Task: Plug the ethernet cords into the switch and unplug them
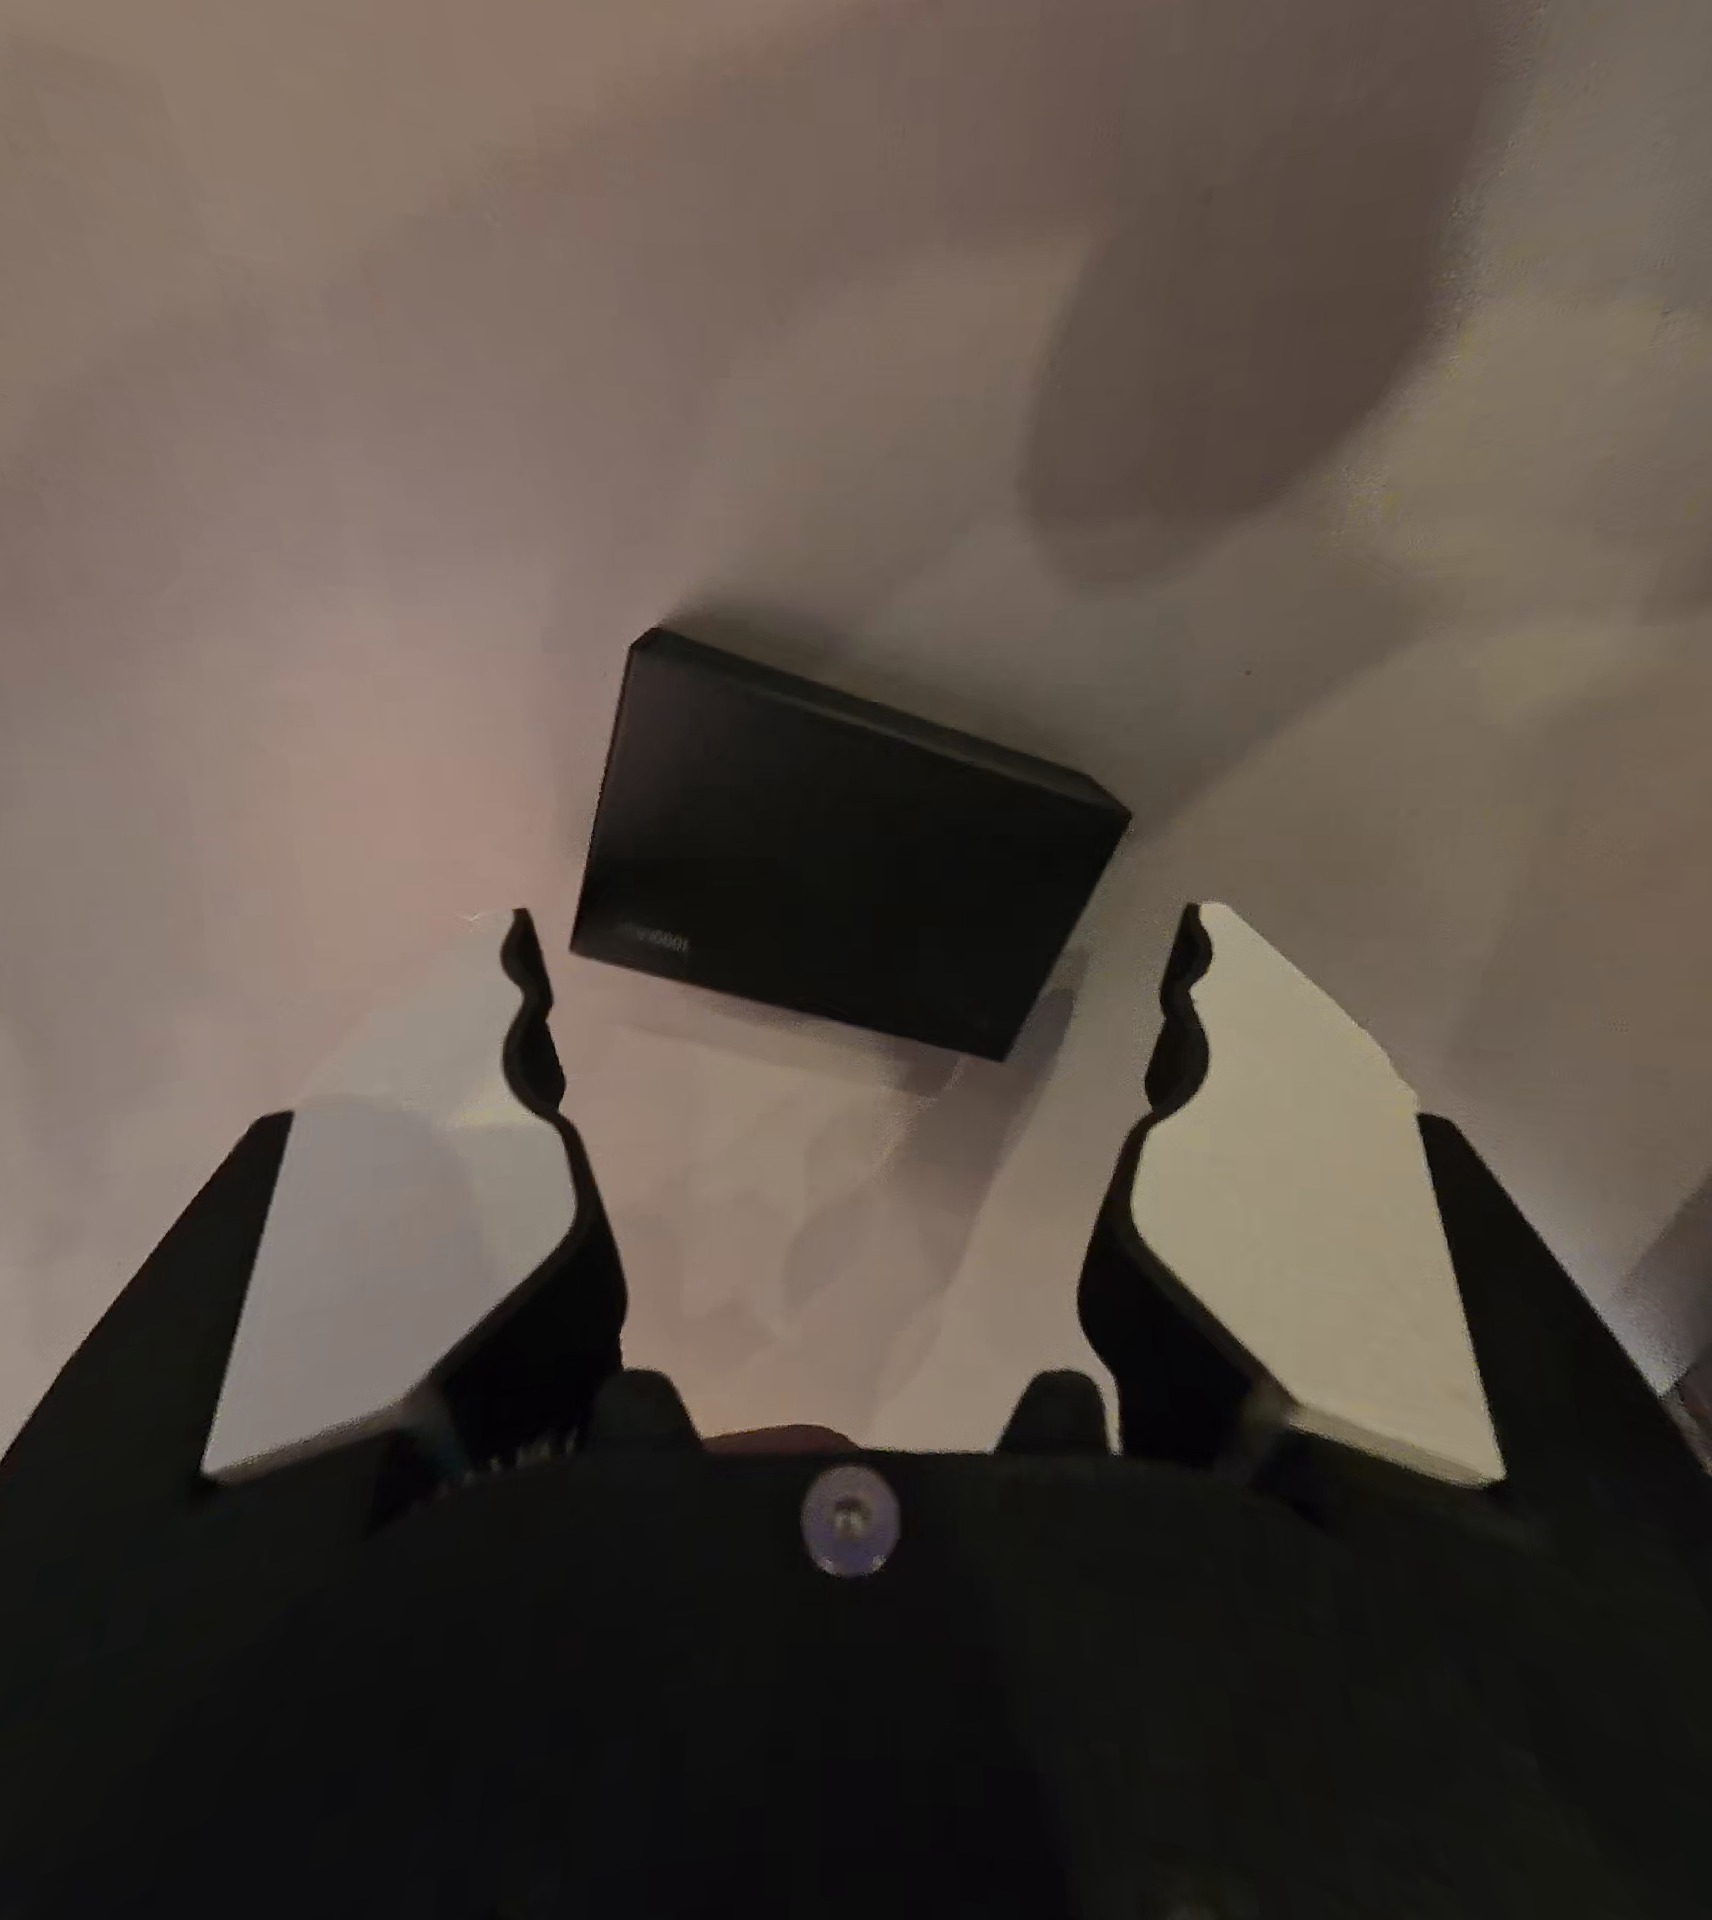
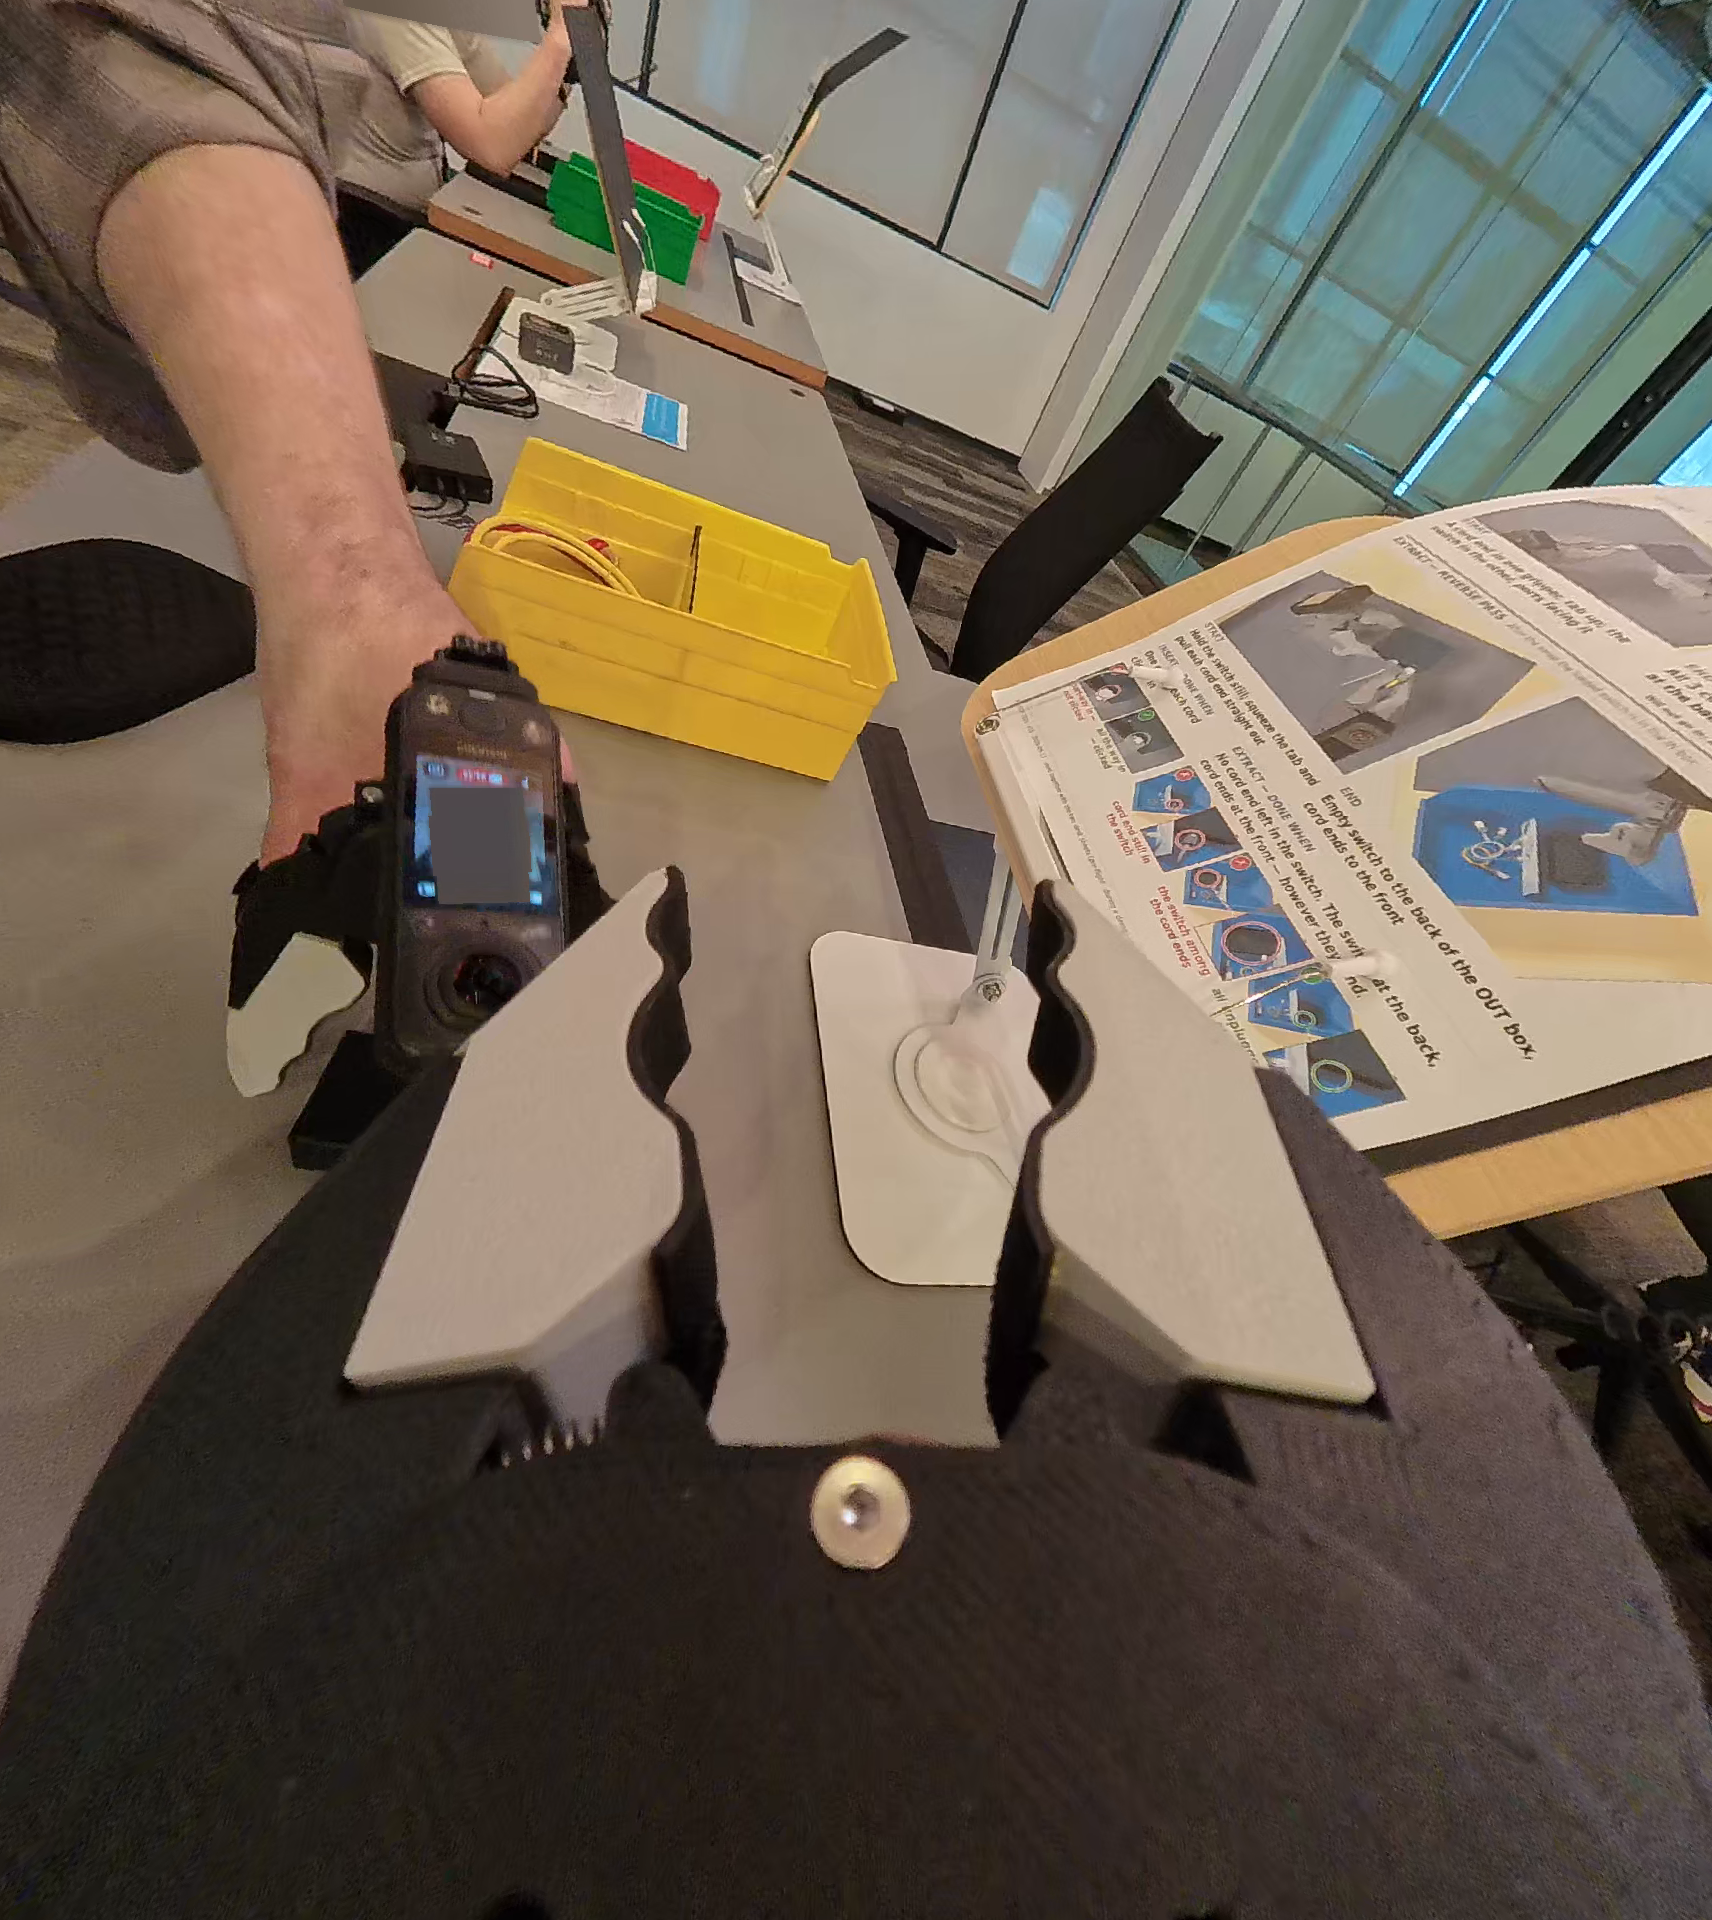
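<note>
In the left wrist view a black box, the switch (image 1: 847,847), lies flat on a pale surface, seen from above. My left gripper (image 1: 852,914) is open, its fingertips just short of the switch's near edge, one to each side. In the right wrist view my right gripper (image 2: 852,904) is open and empty above the grey table (image 2: 104,1195). Yellow ethernet cords (image 2: 561,556) lie coiled in the left compartment of a yellow bin (image 2: 717,665). The left gripper (image 2: 286,997) also shows at the left of the right wrist view, held by a person's hand and pointing down.
A white stand base (image 2: 919,1101) with a thin arm sits just beyond my right fingers. A tilted board with an instruction sheet (image 2: 1454,821) stands at the right. A forearm (image 2: 301,488) crosses the left. Farther back are a small black device (image 2: 441,462), green and red bins (image 2: 639,203) and a black chair (image 2: 1070,530). About 25 centimetres separates my left fingertips from my right.
</note>
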Action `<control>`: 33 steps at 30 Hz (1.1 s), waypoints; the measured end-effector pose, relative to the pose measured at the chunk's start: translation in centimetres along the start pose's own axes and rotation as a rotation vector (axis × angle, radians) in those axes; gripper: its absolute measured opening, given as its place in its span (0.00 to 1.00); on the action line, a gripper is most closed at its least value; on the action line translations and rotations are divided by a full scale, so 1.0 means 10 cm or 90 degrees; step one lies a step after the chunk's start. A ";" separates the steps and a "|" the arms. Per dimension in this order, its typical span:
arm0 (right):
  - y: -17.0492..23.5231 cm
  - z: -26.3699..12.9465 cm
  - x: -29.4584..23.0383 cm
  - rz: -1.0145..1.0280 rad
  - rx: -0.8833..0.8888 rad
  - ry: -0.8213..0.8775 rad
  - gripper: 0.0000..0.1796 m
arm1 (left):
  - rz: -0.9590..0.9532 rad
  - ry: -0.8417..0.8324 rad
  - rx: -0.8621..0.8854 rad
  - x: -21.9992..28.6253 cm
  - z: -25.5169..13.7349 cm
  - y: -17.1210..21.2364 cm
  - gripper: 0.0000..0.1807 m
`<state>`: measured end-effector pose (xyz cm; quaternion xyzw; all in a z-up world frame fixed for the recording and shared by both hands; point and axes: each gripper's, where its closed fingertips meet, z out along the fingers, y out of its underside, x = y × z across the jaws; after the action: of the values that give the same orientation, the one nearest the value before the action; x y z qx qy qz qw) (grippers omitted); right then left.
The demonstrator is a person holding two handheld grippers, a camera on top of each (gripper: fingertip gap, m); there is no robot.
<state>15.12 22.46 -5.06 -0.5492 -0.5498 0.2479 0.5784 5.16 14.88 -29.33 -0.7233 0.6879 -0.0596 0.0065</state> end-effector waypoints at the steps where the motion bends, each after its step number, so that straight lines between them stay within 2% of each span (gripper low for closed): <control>1: 0.01 0.01 0.00 0.002 -0.003 0.000 0.36 | 0.006 0.000 0.016 0.01 -0.05 0.00 0.62; 6: 0.05 0.12 -0.01 0.016 -0.022 -0.014 0.37 | 0.001 -0.041 0.121 -0.05 -0.37 0.16 0.59; 10: 0.03 0.36 -0.06 0.014 -0.057 -0.028 0.37 | -0.056 -0.167 0.225 -0.48 -0.66 0.36 0.57; 12: 0.01 0.53 -0.09 0.015 -0.078 -0.034 0.38 | -0.087 -0.173 0.311 -0.67 -0.85 0.33 0.56; 14: 0.07 0.70 -0.10 0.016 -0.126 -0.041 0.38 | -0.120 -0.213 0.388 -0.94 -1.07 0.27 0.51; 15: 0.11 0.78 -0.11 0.016 -0.160 -0.047 0.39 | -0.131 -0.257 0.397 -1.11 -1.13 0.29 0.51; 18: 0.20 0.92 -0.20 0.029 -0.248 -0.065 0.39 | -0.176 -0.284 0.420 -1.41 -1.17 0.33 0.50; 20: 0.32 0.97 -0.38 0.051 -0.302 -0.081 0.40 | -0.178 -0.269 0.459 -1.47 -1.16 0.33 0.50; 25: 0.88 1.06 -0.96 0.079 -0.427 -0.101 0.57 | -0.185 -0.278 0.482 -1.59 -1.20 0.46 0.48; 29: 1.26 1.11 -1.41 0.117 -0.465 -0.105 0.64 | -0.176 -0.250 0.527 -1.53 -1.31 0.44 0.48; 33: 1.54 1.11 -1.69 0.156 -0.494 -0.113 0.65 | -0.154 -0.249 0.535 -1.49 -1.34 0.42 0.49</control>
<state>5.35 15.66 -27.48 -0.7644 -0.5808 0.1353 0.2451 -1.03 30.49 -17.61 -0.7308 0.5009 -0.1957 0.4203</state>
